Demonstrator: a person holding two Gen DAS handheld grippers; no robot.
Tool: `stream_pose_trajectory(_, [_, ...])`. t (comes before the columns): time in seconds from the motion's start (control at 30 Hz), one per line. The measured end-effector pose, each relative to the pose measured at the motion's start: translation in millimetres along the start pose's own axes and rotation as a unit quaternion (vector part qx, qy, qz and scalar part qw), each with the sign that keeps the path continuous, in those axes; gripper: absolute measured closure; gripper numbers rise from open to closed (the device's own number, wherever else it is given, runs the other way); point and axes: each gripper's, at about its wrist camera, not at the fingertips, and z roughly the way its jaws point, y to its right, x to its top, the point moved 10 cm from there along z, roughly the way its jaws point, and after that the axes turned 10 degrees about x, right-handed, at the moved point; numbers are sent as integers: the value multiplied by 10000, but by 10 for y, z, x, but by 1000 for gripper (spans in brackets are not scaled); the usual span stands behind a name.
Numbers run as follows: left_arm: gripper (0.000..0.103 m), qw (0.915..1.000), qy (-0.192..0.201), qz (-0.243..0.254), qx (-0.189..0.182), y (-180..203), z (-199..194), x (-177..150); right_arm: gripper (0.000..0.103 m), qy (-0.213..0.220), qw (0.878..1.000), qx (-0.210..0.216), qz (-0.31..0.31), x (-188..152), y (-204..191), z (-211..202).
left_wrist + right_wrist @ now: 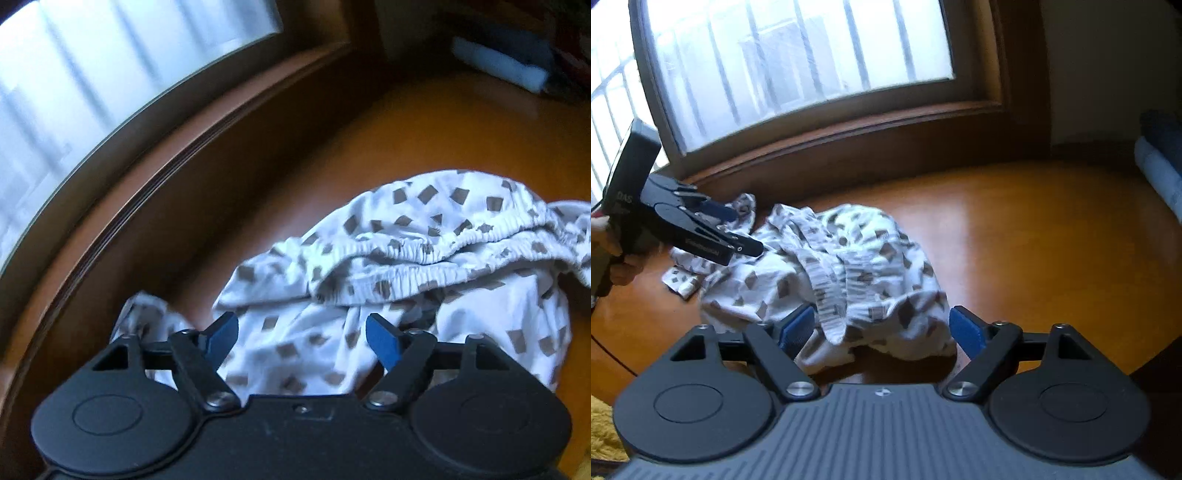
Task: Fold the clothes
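A crumpled white garment with brown squares (388,280) lies on the orange wooden surface (443,129); its elastic waistband (424,254) faces up. My left gripper (301,332) is open just above the garment's near edge, holding nothing. In the right wrist view the same garment (827,273) lies in a heap. My right gripper (882,325) is open with its blue pads on either side of the garment's near edge. The left gripper (738,229) shows there at the left, over the garment's far left part.
A window (798,55) with a dark wooden sill (849,129) runs along the back. Folded blue and white cloth (1160,166) lies at the right edge. A yellow fuzzy rug (602,424) shows at the lower left.
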Motion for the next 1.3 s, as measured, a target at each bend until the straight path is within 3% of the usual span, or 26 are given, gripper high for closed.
stream_pose_trajectory(0.1, [26, 9991, 161, 366, -133, 93, 158, 77, 20, -79, 9995, -140, 257, -28, 21, 63])
stream_pose_trajectory(0.2, [21, 9946, 583, 762, -384, 181, 232, 170, 20, -97, 9980, -255, 568, -18, 101, 153])
stream_pose_trajectory(0.3, [15, 9844, 1128, 1246, -524, 237, 268, 253, 20, -172, 9958, -386, 810, -28, 193, 272])
stream_pose_trajectory(0.37, [15, 9768, 1293, 1503, -808, 298, 311, 269, 20, -241, 9950, -413, 876, -34, 213, 342])
stream_pose_trajectory(0.43, [29, 9702, 1223, 1615, -1328, 374, 395, 254, 20, -275, 9947, -474, 872, -31, 215, 395])
stream_pose_trajectory(0.5, [69, 9652, 1176, 1399, -1871, 414, 420, 267, 20, -320, 9943, -519, 876, -38, 217, 444])
stream_pose_trajectory(0.57, [81, 9676, 1137, 933, -2052, 340, 414, 293, 23, -280, 9942, -549, 884, -29, 218, 469])
stream_pose_trajectory(0.6, [83, 9683, 1124, 688, -2120, 295, 408, 308, 35, -250, 9942, -540, 899, -18, 214, 476])
stream_pose_trajectory(0.63, [84, 9684, 1111, 442, -2187, 249, 403, 323, 62, -238, 9942, -554, 891, 5, 206, 483])
stream_pose_trajectory(0.67, [84, 9689, 1111, 123, -2206, 165, 369, 334, 67, -237, 9942, -591, 865, 33, 198, 492])
stream_pose_trajectory(0.73, [84, 9705, 1210, -547, -2012, -134, 189, 326, 71, -184, 9958, -606, 664, 137, 148, 517])
stream_pose_trajectory(0.83, [84, 9714, 1485, -1273, -1348, -590, -305, 236, 72, 45, 9992, -307, 269, 405, -32, 543])
stream_pose_trajectory(1.0, [84, 9620, 1733, -2104, 174, -1294, -1349, -97, 72, 559, 9907, 1021, -706, 1165, -711, 700])
stream_pose_trajectory(1.13, [84, 9369, 1721, -2673, 1456, -1573, -2208, -335, 72, 850, 9611, 2035, -1665, 1781, -1479, 842])
stream_pose_trajectory(1.3, [85, 8889, 1675, -3032, 2998, -1703, -3227, -337, 73, 1136, 9070, 2926, -2807, 2560, -2658, 1000])
